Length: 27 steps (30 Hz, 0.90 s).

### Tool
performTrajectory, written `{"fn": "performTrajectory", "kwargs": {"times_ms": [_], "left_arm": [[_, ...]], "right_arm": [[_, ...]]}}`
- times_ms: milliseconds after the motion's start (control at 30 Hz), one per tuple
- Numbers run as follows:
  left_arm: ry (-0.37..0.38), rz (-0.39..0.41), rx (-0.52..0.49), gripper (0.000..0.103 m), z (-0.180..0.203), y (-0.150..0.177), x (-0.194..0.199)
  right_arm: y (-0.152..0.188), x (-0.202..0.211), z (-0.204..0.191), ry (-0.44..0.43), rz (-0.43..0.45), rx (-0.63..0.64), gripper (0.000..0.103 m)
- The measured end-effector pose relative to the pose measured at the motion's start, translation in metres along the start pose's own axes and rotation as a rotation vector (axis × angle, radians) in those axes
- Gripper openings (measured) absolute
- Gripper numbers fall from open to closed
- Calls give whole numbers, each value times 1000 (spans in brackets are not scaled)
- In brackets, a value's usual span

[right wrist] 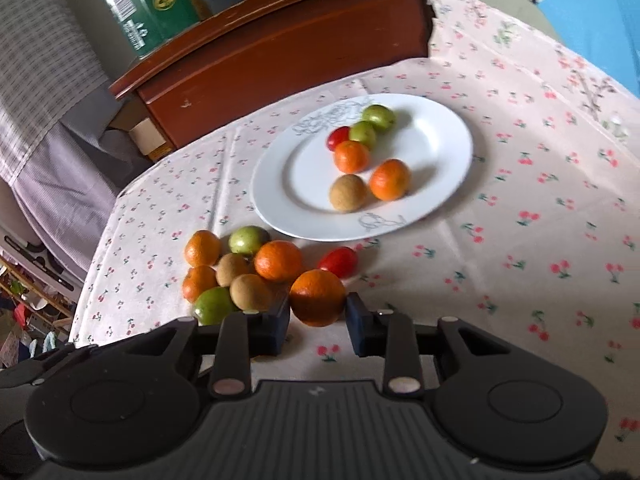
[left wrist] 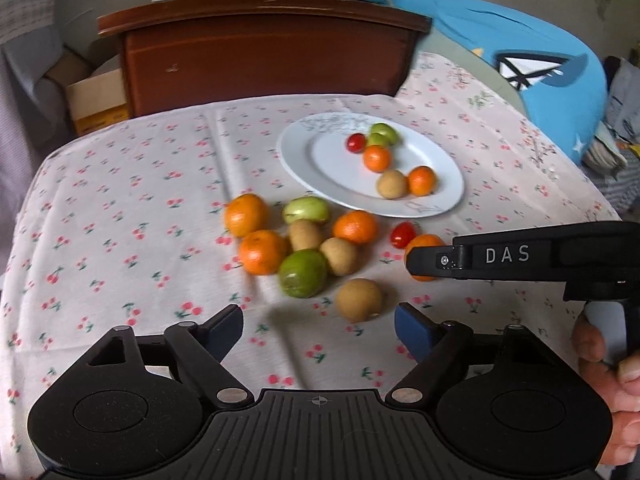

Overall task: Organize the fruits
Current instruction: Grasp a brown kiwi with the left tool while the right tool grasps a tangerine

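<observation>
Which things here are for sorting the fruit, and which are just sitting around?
For the job:
white plate with six fruits on it
loose fruit pile on the tablecloth
orange between the right gripper's pads
left gripper, open

Just lying about:
brown wooden cabinet
green box
blue cushion
cardboard box

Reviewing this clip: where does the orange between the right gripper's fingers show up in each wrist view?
Left wrist view: the orange sits right of centre, mostly hidden behind the right gripper, beside a red tomato.
Right wrist view: the same orange is low centre, pinched between the blue pads.
Shared landmark: the white plate just beyond it.
</observation>
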<state>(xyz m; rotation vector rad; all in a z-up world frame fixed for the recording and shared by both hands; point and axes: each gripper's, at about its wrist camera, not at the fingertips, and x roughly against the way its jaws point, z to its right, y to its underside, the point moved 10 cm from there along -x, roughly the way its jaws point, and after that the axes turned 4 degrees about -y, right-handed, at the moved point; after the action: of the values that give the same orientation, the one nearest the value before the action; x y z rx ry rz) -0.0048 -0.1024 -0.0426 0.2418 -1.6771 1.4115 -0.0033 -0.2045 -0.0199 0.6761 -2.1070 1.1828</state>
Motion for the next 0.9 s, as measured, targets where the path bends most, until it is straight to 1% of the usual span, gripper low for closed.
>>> {"fn": "performTrajectory", "kwargs": {"times_ms": [33,100,133,200,267,333,400,533,600,633,733,867,900], "left_arm": [[5,3,-7,82,3,0,-1],[15,5,-21,77,9,0,-4],[22,4,-28,73,12,0,-5],[28,3,-45,71,18,0,-9],[26,4,-64,65,23,1,-14],[31,-3,-68,62,26,2,-18],[27,4,-72,62,27,1,-21],[32,12,-65,61,29,-2,-24],[32,16,-61,53,29,-3,-25],[30,16,-61,47,29,-4,-26],[35,15,-40,42,26,-5,-26],[31,15,-38,30,25,-6,-26],[34,14,-37,29,26,-6,-25]], "right_arm": [[1,2,4,10,-5,-10,30],[1,7,12,17,-6,-37,30],[1,9,15,18,-7,-50,30],[2,11,21,26,-10,-65,30],[4,12,23,25,-11,-71,30],[4,12,24,20,-12,-80,31],[4,11,25,14,-17,-92,33],[5,10,27,12,-20,-131,33],[5,10,28,10,-16,-137,33],[5,10,27,8,-16,-141,33],[6,9,27,-3,-21,-146,33],[6,8,25,1,-18,-138,33],[6,8,25,1,-18,-135,33]]}}
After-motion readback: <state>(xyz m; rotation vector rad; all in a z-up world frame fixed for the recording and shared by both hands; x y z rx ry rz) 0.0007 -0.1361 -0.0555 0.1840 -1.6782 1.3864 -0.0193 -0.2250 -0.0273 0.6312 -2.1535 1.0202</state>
